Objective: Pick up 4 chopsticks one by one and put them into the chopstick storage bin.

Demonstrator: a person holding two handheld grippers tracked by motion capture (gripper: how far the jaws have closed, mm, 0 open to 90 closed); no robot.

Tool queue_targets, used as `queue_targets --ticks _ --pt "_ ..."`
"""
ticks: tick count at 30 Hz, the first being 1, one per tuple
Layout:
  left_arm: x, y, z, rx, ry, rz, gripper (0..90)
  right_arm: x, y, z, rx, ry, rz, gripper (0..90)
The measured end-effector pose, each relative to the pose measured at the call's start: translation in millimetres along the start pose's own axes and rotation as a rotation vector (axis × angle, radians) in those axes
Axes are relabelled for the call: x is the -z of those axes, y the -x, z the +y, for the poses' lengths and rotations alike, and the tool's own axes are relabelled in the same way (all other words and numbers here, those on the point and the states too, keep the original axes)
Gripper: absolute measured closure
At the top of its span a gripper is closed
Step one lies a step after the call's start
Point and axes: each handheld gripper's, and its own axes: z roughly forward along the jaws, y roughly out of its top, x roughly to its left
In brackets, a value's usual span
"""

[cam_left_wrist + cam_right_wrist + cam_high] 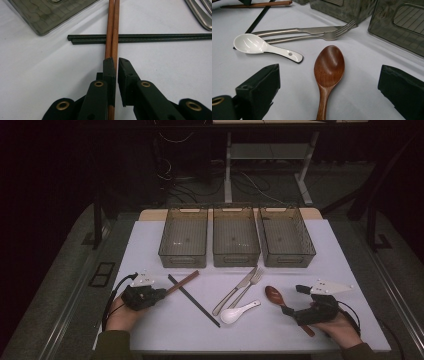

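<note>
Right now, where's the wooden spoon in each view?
High view: wooden spoon right of centre, bowl toward the bins, handle running under the right tool.
Left gripper view: not in it.
Right gripper view: wooden spoon centre, between the open jaws.
Shared landmark: the white ceramic spoon, just left of it in both.
</note>
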Motion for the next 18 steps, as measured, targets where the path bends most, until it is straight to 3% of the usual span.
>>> queue_targets --ticks 18 --pt "-5.9 3.2 0.4 -0.02 -0.033 -0.027 81.6 -0.4 -0.3 -0.1 0.003 -0.004 0.005 4.0"
